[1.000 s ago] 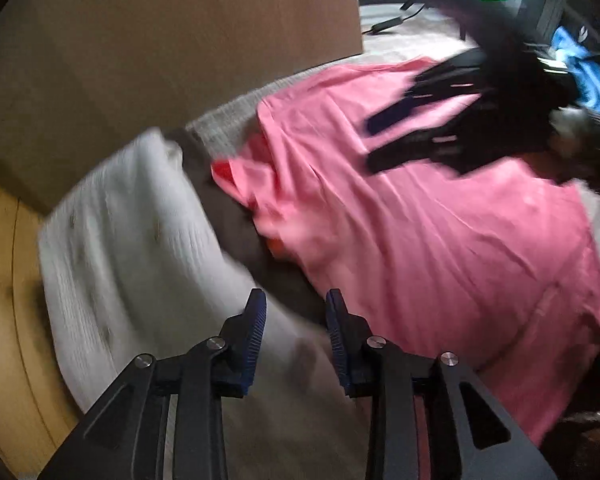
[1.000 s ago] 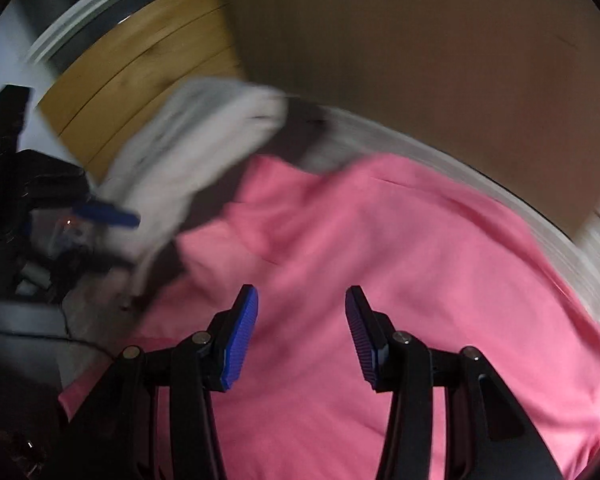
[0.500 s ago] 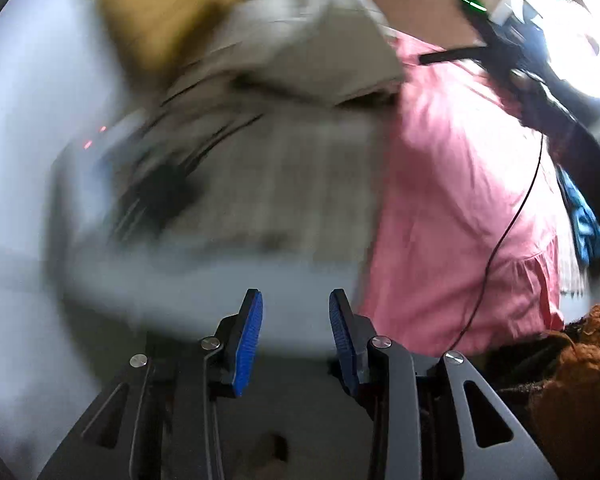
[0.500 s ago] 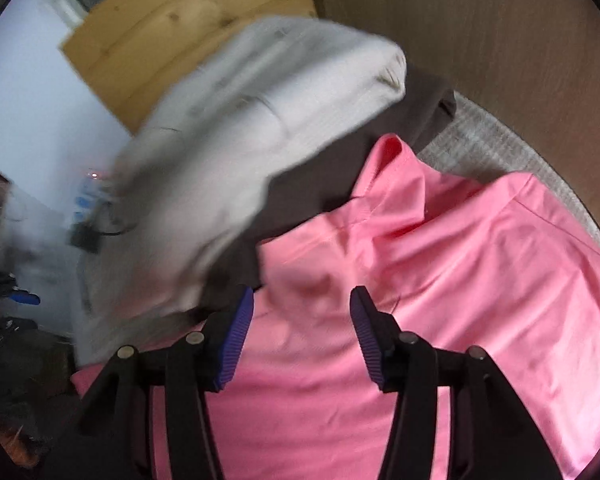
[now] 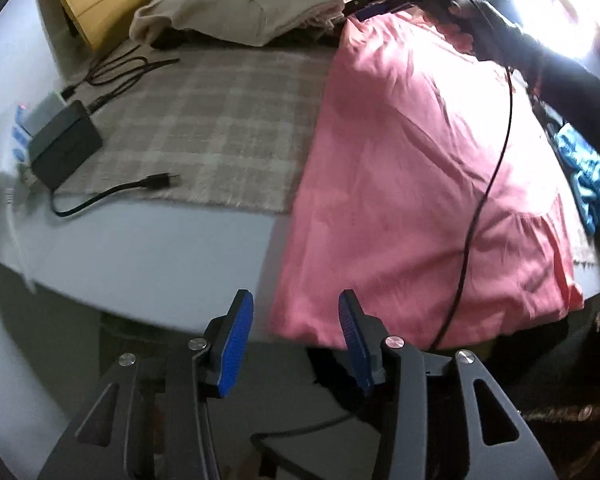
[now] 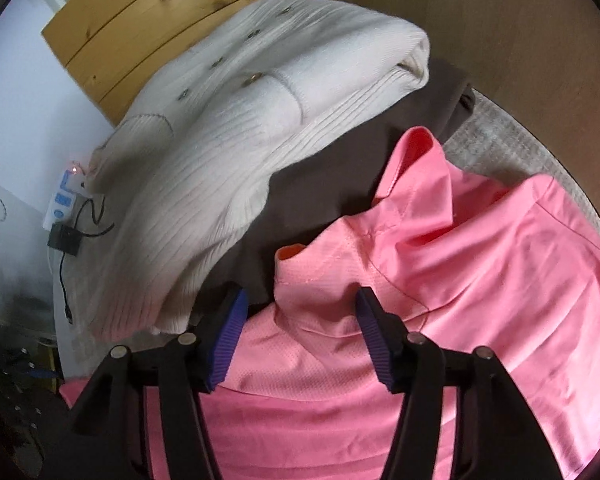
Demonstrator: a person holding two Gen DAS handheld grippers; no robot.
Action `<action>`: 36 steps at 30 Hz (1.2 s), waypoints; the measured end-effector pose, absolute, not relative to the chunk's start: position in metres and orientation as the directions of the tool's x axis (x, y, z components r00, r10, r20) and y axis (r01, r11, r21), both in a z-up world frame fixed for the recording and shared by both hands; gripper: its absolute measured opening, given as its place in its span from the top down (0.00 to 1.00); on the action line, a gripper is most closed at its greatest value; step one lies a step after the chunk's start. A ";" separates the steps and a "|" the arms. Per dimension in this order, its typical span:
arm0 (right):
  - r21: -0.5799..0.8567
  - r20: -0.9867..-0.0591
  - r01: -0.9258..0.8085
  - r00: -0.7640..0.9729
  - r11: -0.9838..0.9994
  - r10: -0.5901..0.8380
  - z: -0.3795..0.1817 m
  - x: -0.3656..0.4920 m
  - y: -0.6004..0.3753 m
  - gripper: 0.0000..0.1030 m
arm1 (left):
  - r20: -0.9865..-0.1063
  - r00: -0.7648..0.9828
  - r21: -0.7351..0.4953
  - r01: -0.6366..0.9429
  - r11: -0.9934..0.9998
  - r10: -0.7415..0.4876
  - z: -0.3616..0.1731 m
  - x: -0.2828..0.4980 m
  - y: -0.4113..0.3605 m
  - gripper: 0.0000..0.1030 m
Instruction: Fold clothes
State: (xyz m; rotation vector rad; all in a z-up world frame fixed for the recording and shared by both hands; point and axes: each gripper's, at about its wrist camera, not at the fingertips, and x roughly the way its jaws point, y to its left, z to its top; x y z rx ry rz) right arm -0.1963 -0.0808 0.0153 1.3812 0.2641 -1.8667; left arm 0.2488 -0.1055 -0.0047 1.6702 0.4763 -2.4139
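Where ribbed cream cardigan (image 6: 236,152) bulges, smooth pink garment (image 6: 440,280) creases.

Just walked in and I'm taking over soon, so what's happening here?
A person with a gripper in each hand is folding a pink garment spread on the table. The left gripper hangs open at its near hem; its jaws just widened. The right gripper, just narrowed but open, straddles the collar. Nothing is gripped. A folded cream cardigan lies beside.

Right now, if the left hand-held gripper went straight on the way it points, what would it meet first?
Probably the near hem of the pink shirt, which hangs over the table edge just ahead of the open left hand-held gripper. Depth is unclear.
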 end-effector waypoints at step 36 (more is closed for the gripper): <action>0.228 -0.888 0.584 -0.203 -0.779 -0.412 0.055 -0.215 -0.090 0.71 | -0.928 -0.340 -0.264 0.309 -0.914 0.153 -0.001 0.243 -0.160 0.92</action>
